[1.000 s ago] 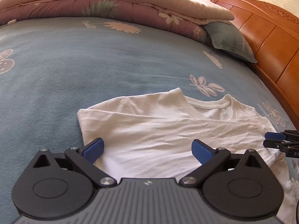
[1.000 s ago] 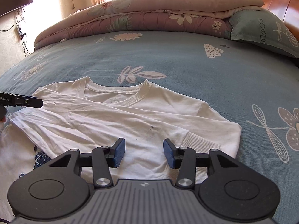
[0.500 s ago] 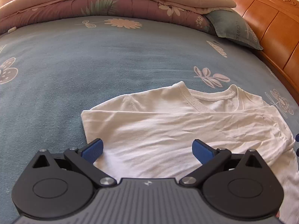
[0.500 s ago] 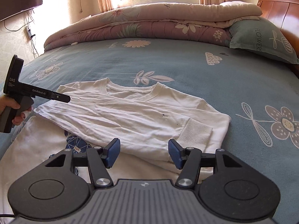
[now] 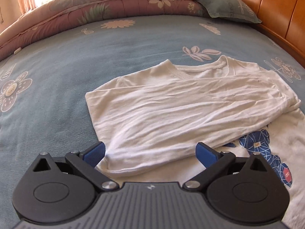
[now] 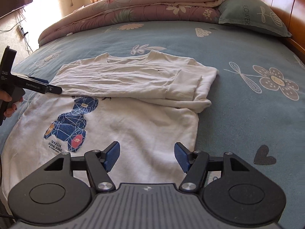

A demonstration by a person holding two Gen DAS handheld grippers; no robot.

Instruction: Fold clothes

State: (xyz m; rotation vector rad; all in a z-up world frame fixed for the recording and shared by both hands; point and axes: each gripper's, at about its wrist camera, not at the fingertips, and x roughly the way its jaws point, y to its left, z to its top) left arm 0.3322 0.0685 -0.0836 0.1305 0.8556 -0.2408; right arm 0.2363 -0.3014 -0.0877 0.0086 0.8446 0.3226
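A white long-sleeved sweatshirt (image 6: pixel 133 118) with a blue bear print (image 6: pixel 70 126) lies flat on the blue flowered bed. Both sleeves are folded across its chest, the ribbed cuff (image 6: pixel 181 87) on the right. My right gripper (image 6: pixel 146 156) hovers over the shirt's lower part; its jaws are opening and nothing is between them. My left gripper (image 5: pixel 150 152) stands open above the folded sleeve (image 5: pixel 181 112) near the shirt's left edge, holding nothing. In the right wrist view the left gripper (image 6: pixel 51 89) shows at the sleeve's left end, with a hand (image 6: pixel 9 105) on its handle.
A rolled pink quilt (image 6: pixel 143 5) and a grey-green pillow (image 6: pixel 253 17) lie at the far end of the bed. A wooden headboard (image 5: pixel 276 13) runs along the right. Blue sheet (image 6: pixel 247 114) lies bare to the shirt's right and beyond its collar.
Both grippers have pulled back from the collar end, so the bear print and lower shirt now show. The right gripper's jaws have widened. The left gripper rolled and stays wide open.
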